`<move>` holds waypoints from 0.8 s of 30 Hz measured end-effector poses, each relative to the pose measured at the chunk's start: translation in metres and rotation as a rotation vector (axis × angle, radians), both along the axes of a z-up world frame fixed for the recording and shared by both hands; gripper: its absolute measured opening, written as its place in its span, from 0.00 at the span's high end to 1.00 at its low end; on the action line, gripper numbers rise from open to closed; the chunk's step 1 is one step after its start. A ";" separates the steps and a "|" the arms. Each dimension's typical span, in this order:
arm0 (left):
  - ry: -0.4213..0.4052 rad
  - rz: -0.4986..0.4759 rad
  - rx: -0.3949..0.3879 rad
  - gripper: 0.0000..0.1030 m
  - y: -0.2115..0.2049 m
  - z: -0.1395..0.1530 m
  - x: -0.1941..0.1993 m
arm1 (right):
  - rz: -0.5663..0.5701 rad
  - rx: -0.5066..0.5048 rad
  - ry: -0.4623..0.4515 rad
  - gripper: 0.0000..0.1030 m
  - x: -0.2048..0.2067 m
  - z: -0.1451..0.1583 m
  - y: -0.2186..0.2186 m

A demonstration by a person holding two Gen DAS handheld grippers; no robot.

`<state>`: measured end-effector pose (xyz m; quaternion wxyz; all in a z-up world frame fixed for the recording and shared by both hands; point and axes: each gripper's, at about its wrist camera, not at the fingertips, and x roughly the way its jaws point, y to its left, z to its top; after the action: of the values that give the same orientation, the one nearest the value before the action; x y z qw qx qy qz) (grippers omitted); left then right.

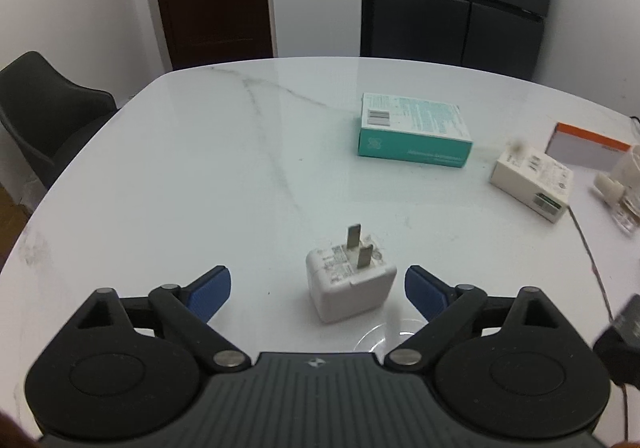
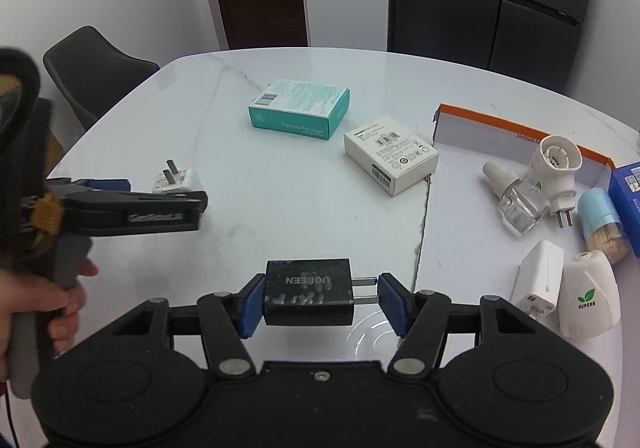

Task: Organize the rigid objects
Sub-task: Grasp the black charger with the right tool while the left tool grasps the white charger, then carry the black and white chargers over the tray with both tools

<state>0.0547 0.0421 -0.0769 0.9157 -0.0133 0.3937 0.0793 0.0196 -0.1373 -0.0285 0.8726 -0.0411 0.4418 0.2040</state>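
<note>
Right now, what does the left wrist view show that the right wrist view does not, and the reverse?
Only the left wrist view shows the open left gripper from behind, its blue pads clear of the white plug-in charger.

Only the right wrist view shows the right gripper shut on the black UGREEN charger, the white leaf-logo diffuser and the blue-capped brush.

Both show the white marble table, the teal cardboard box, the white labelled box and the orange-edged tray.
</note>
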 end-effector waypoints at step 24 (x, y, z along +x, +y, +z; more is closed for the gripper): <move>-0.029 -0.063 -0.064 0.56 -0.026 0.071 -0.035 | -0.009 0.025 -0.075 0.30 -0.012 0.037 -0.011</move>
<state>0.0195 0.0156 -0.0064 0.9224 -0.0316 0.3831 0.0375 0.0077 -0.1483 0.0089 0.8899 -0.0358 0.4065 0.2040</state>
